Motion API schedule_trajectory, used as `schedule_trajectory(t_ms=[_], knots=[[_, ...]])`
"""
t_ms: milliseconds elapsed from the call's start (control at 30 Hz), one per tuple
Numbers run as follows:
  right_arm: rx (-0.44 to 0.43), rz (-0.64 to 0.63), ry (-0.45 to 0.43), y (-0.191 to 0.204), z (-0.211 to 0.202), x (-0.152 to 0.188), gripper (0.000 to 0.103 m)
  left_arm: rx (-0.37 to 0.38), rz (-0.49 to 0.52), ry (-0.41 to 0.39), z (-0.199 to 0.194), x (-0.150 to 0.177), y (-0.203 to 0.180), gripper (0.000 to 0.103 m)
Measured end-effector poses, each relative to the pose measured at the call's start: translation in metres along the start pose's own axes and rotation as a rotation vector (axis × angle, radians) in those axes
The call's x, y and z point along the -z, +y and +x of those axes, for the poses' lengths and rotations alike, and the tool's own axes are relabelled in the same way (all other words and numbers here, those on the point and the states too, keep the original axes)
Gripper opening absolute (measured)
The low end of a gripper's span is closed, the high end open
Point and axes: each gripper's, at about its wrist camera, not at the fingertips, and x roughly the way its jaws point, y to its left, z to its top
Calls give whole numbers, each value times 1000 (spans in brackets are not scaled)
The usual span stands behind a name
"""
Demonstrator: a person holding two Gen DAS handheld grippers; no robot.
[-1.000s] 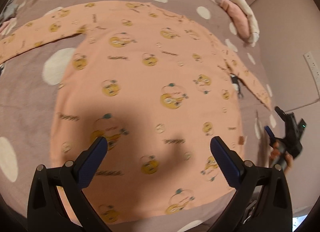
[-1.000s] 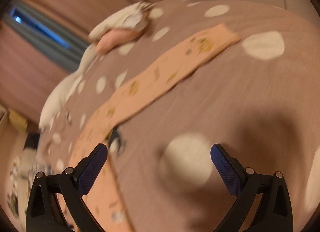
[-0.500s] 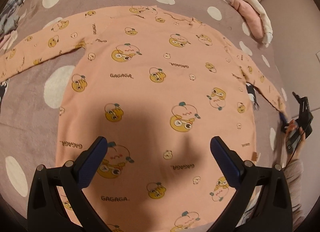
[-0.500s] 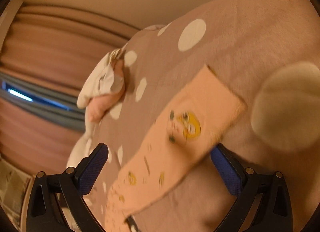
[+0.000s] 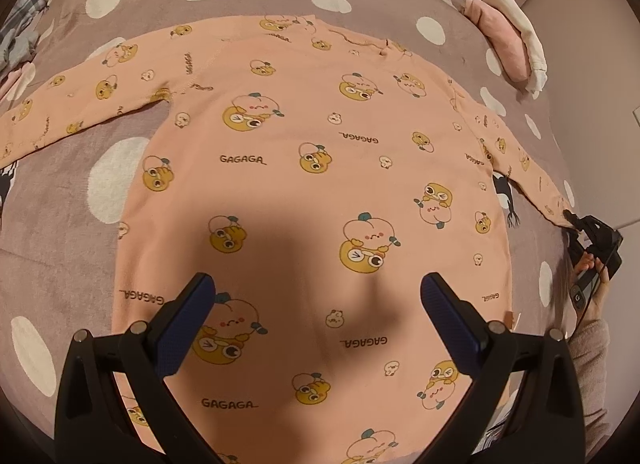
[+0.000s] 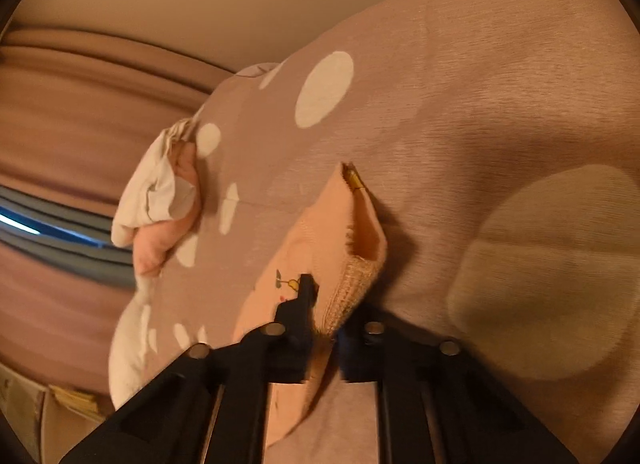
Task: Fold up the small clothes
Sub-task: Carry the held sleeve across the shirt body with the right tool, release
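Observation:
A peach long-sleeved top [image 5: 320, 167] with yellow cartoon prints lies flat on a mauve polka-dot bedspread [image 5: 60, 232], sleeves spread left and right. My left gripper [image 5: 316, 304] is open and empty, hovering above the top's lower half. My right gripper [image 6: 324, 328] is shut on the cuff of the right sleeve [image 6: 348, 264], lifting it slightly off the bed. In the left wrist view the right gripper [image 5: 592, 240] shows at the sleeve end at the far right.
A folded pink and white garment [image 5: 508, 43] lies at the far right edge of the bed, also seen in the right wrist view [image 6: 160, 199]. Other clothes [image 5: 16, 35] lie at the far left. A wall and curtains stand beyond the bed.
My right gripper came in on the sleeve cuff and closed on it. My left gripper rose a little, so more of the top shows.

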Motion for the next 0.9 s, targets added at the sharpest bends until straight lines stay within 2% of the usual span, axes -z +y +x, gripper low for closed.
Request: schedule_trajectory(t_ms=[133, 233, 333, 400, 533, 633, 800, 900], knots=[[3, -170, 6, 40, -10, 8, 10, -6, -7, -13, -6, 1, 7, 103], [3, -339, 19, 88, -19, 25, 9, 2, -24, -25, -12, 3, 13, 102], [-14, -526, 44, 150, -23, 55, 9, 7, -44, -33, -17, 6, 23, 102], [-36, -604, 63, 182, -24, 75, 9, 13, -59, -36, -20, 9, 30, 102], [-104, -740, 110, 251, -19, 128, 9, 22, -89, -50, -29, 14, 47, 102], [-127, -855, 136, 289, -13, 175, 9, 17, -119, -74, -37, 16, 63, 103], [-120, -1076, 183, 325, 14, 265, 9, 1, -168, -99, -47, 17, 91, 103], [-103, -1196, 224, 326, 30, 316, 9, -6, -197, -102, -48, 16, 105, 103]])
